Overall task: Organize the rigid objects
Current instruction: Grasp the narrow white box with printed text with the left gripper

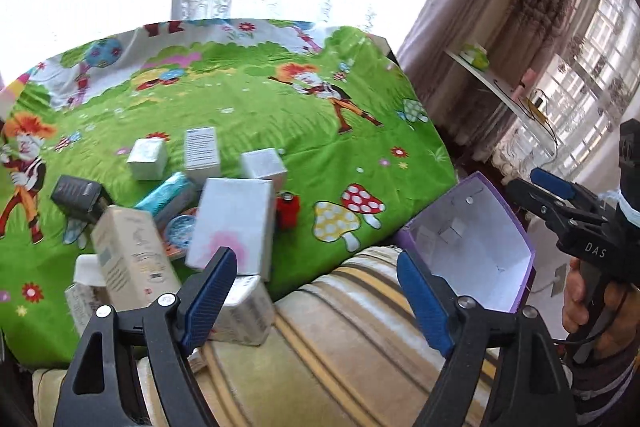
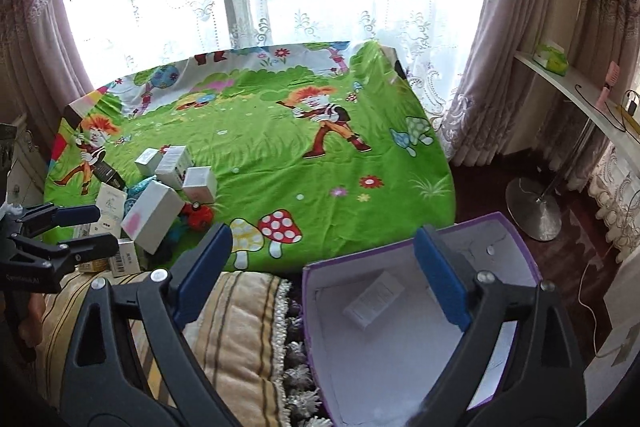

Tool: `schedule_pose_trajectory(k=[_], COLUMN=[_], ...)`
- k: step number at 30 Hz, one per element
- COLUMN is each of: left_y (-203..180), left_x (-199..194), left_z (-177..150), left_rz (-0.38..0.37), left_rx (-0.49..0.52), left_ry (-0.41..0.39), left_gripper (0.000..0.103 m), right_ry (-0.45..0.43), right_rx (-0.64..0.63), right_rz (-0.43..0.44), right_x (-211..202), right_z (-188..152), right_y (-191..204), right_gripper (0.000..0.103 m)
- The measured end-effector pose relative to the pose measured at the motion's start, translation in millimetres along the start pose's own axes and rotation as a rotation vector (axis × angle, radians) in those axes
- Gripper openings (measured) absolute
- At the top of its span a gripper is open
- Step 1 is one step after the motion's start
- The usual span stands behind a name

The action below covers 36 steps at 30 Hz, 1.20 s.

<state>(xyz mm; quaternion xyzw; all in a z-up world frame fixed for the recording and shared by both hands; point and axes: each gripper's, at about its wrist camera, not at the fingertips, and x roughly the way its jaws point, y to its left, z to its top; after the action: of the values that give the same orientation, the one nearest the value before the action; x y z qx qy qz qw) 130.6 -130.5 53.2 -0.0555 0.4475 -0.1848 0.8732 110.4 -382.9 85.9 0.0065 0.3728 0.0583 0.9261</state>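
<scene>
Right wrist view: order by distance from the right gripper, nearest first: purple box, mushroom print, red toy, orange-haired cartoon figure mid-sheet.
From the right gripper:
1. purple box, just below, right.
2. mushroom print, ahead on the sheet's near edge.
3. red toy, left, by the pile.
4. orange-haired cartoon figure, mid-sheet, farthest.

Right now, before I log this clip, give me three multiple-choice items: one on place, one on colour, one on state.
1. Where does the small white carton lie?
A on the green sheet
B inside the purple box
C between the tongs

2. What colour is the box's outer wall?
A purple
B red
C black

3. How do the right tongs stand?
A shut on a carton
B open, empty
C shut, empty

Key: B, it rests on the box's white floor; A, a purple rim shows; B, the blue pads stand wide apart with nothing gripped.
</scene>
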Motion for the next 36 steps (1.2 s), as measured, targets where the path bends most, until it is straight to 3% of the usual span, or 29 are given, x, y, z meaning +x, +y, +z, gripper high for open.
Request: schedule_pose_trajectory(k=[7, 14, 18, 23, 30, 32, 34, 36], left_y=[94, 169, 184, 195, 196, 195, 195, 195], left_x=[-34, -33, -22, 0, 20, 26, 31, 33], left_z=[-15, -39, -47, -57, -61, -60, -61, -61], left_rz=[0.081, 0.160, 0.175, 0.173, 0.190, 0.201, 0.209, 0.209], left_rx=[-0.248, -0.488, -0.520, -0.549, -0.528, -0.514, -0.503, -0.496], left_ry=[-0.040, 0.024, 0.075, 0.141, 0.207, 0.224, 0.237, 0.241], left_gripper=[0.082, 0.063, 0.055, 0.047, 0.043, 0.039, 0.028, 0.027], right_ry=[0.061, 0.078, 0.076, 0.132, 0.213, 0.239, 0.271, 0.305], right_rx=[-0.016, -0.098, -0.116, -0.179, -0.193, -0.190, -0.188, -0.185], right_rz=[0.114, 0.140, 0.176, 0.241, 0.265, 0.263, 0.260, 0.243], right_x=[17, 27, 34, 52, 76, 84, 94, 105], right_z=[10, 23, 30, 28, 28, 29, 29, 29], right_y=[35, 80, 104, 139, 162, 169, 174, 180], right_gripper=[0.094, 0.094, 0.094, 0.094, 0.094, 0.094, 0.094, 0.094])
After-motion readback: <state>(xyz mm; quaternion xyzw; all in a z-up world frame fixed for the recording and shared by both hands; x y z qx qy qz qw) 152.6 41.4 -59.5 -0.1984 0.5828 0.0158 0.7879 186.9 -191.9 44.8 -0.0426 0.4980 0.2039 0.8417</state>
